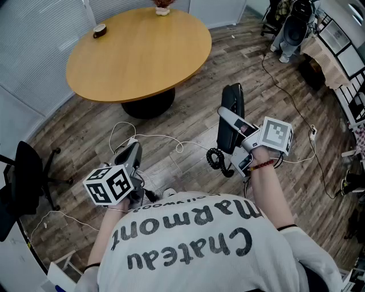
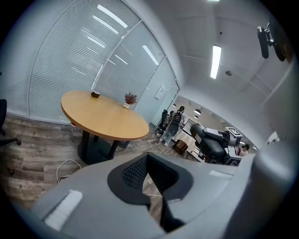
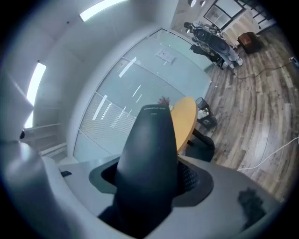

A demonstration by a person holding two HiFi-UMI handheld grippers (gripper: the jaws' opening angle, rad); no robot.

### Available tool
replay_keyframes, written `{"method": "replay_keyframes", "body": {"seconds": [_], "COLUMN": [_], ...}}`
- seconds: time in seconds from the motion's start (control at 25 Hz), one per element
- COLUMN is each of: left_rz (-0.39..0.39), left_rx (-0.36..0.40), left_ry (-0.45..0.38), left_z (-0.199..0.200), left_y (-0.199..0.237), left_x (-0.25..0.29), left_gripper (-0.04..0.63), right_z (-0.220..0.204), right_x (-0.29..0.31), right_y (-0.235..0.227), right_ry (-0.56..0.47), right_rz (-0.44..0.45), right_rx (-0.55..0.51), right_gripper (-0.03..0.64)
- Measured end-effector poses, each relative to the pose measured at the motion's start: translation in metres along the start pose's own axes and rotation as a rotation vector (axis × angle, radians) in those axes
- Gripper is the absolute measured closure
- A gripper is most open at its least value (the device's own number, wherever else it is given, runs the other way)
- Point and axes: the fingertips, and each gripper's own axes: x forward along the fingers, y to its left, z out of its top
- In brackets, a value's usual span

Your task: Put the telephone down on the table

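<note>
A black telephone (image 1: pixel 231 117) hangs upright above the wooden floor, its coiled cord (image 1: pixel 215 158) dangling below it. My right gripper (image 1: pixel 239 136) is shut on it, jaws standing wide around its body. In the right gripper view the telephone (image 3: pixel 149 158) fills the space between the jaws and hides most of the round wooden table (image 3: pixel 185 120) behind it. That table (image 1: pixel 140 51) stands ahead and to the left, well apart from the telephone. My left gripper (image 1: pixel 131 161) is held low at the left, shut (image 2: pixel 152 184) with nothing in it.
White cables (image 1: pixel 171 142) trail over the floor between the grippers. A small dark object (image 1: pixel 99 31) and a potted plant (image 1: pixel 163 5) sit at the table's far rim. A black office chair (image 1: pixel 25 177) stands at left; chairs and equipment (image 1: pixel 293 25) crowd the far right.
</note>
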Motion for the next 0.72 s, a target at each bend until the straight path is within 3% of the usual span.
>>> {"method": "replay_keyframes", "body": {"seconds": [0.44,0.6,0.72], "left_rz": [-0.030,-0.044,-0.060], "left_rx": [0.026,0.039,0.011], "left_ry": [0.022,0.022,0.026], "left_z": [0.006,0.010,0.012], "left_y": [0.000,0.003,0.009], "left_x": [0.004,0.008,0.015], "left_gripper": [0.589,0.589,0.589], "right_z": [0.002,0.003,0.003], "right_x": [-0.003,-0.008,-0.012], "right_y": [-0.002,-0.007,-0.017], "right_ry": [-0.039,-0.092,-0.107], "right_rz": [-0.013,0.011,-0.032], "right_rx": [0.025,0.095,0.105], "right_gripper": [0.307,0.307,0.307]}}
